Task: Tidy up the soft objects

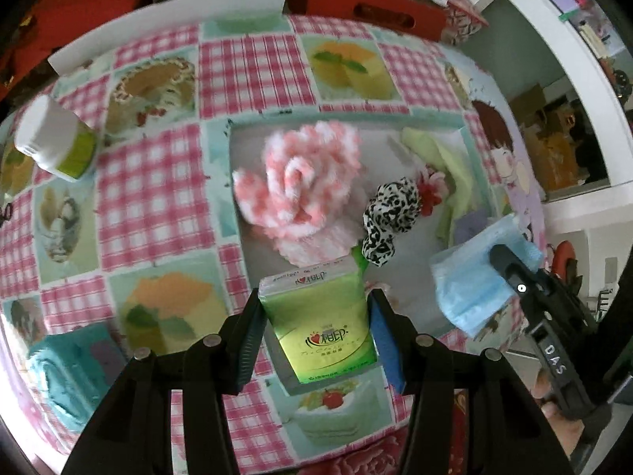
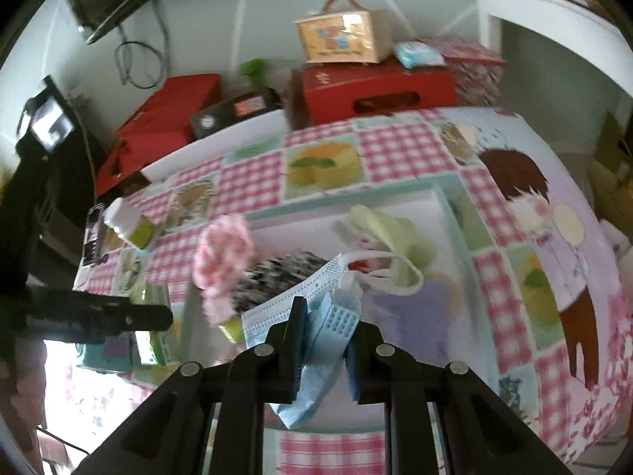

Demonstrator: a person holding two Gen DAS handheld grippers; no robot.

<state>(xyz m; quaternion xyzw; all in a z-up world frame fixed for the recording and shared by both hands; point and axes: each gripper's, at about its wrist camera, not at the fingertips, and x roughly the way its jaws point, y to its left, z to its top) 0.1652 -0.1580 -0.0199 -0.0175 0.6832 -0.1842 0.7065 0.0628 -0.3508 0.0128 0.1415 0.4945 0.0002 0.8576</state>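
Gripping glossy tissue pack (image 1: 320,316), crumpled pleated mask (image 2: 312,316)

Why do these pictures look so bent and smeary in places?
Left wrist view: the fisheye lens bulges the checked tablecloth, and the pink fluffy cloth is smeared, while the green tissue pack looks sharp. Right wrist view: blur is stronger across the tray; the blue face mask stays clearer.

Tissue pack (image 1: 322,316) showing lime green; mask (image 2: 312,316) showing pale blue; flower (image 1: 304,182) showing pink and white; scrunchie (image 1: 389,213) showing black-and-white spots; tablecloth (image 1: 158,182) showing pink gingham with cake pictures; bottle (image 1: 55,138) showing white with green label.
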